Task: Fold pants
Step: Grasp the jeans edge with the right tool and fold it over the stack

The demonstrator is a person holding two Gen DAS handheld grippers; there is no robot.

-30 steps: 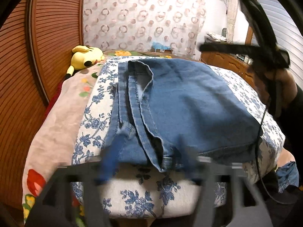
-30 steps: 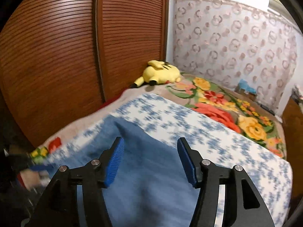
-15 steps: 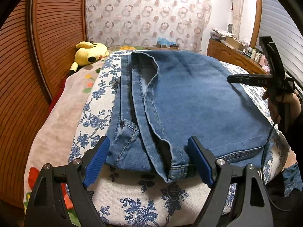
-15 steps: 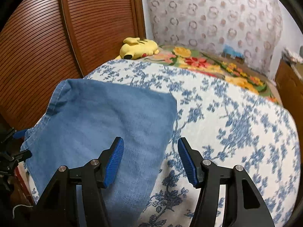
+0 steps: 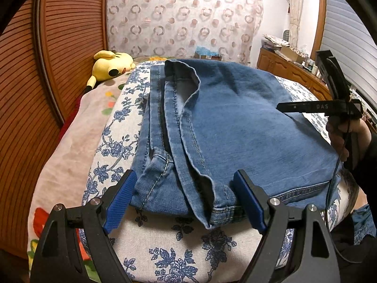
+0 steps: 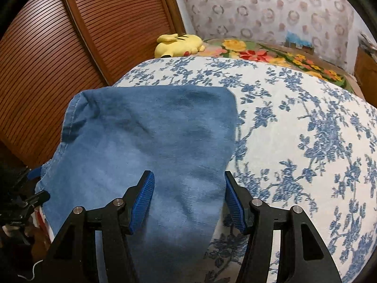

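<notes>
The jeans lie folded on the blue-flowered white cover of the bed, a thick denim stack with the waistband and seams bunched along its left side and the hem edge facing the near end; the left gripper sits low at that near edge, its blue pads spread wide to either side of the bunched corner, nothing pinched between them, though whether a pad brushes the cloth I cannot tell; over on the far side the right gripper hangs just above the smooth top layer, fingers parted wide as well, one blue pad over the denim and the other right at the fold's edge where denim meets the flowered cover, gripping nothing; from the left camera the right gripper shows as a black bar over the stack's right side, held in the person's right hand; beyond the jeans a yellow plush toy lies near the slatted wooden doors; a bright flowered blanket shows at the head of the bed; a wooden dresser stands at the right wall
</notes>
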